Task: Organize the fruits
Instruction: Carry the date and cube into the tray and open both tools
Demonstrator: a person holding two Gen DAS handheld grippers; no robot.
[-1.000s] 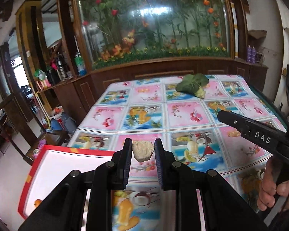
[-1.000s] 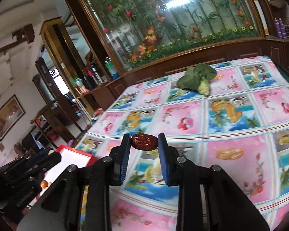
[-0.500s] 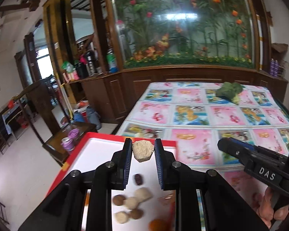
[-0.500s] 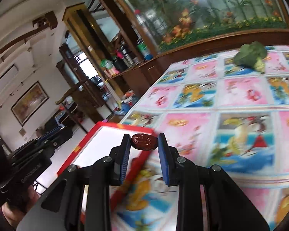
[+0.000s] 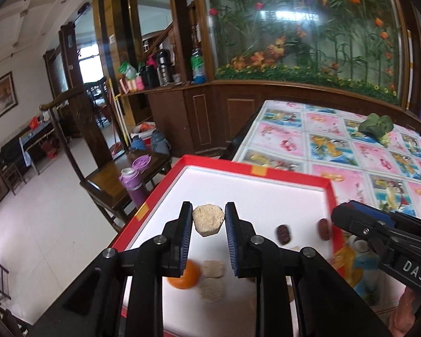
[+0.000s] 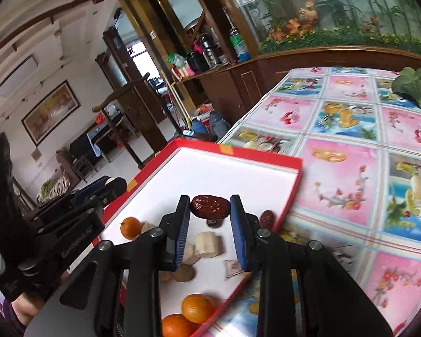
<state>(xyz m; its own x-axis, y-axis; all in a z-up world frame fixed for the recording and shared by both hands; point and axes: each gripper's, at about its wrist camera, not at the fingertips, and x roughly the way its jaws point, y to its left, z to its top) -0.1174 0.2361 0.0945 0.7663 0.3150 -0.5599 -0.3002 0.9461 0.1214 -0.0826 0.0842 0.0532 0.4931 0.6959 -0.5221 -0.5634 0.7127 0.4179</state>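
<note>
My left gripper [image 5: 208, 219] is shut on a pale tan chunk [image 5: 208, 220], held above the white floor of a red-rimmed tray [image 5: 255, 172]. My right gripper [image 6: 209, 207] is shut on a dark red date [image 6: 209, 207] over the same tray [image 6: 255, 158]. On the tray floor lie two dark dates [image 5: 283, 233], an orange [image 5: 185, 275], tan pieces [image 5: 212, 287], banana slices [image 6: 207, 243] and more oranges [image 6: 197, 308]. The right gripper's body [image 5: 384, 238] shows at the right of the left wrist view; the left gripper's body [image 6: 61, 224] shows at the left of the right wrist view.
The tray sits at the left end of a table under a fruit-print cloth [image 6: 350, 140]. A green leafy vegetable [image 6: 412, 85] lies at the far right end. Beyond the table edge stand a wooden chair with a purple flask [image 5: 132, 185] and a wooden cabinet.
Both grippers swung left from over the patterned cloth to over the red tray, each still holding its piece. The tray's contents have come into view.
</note>
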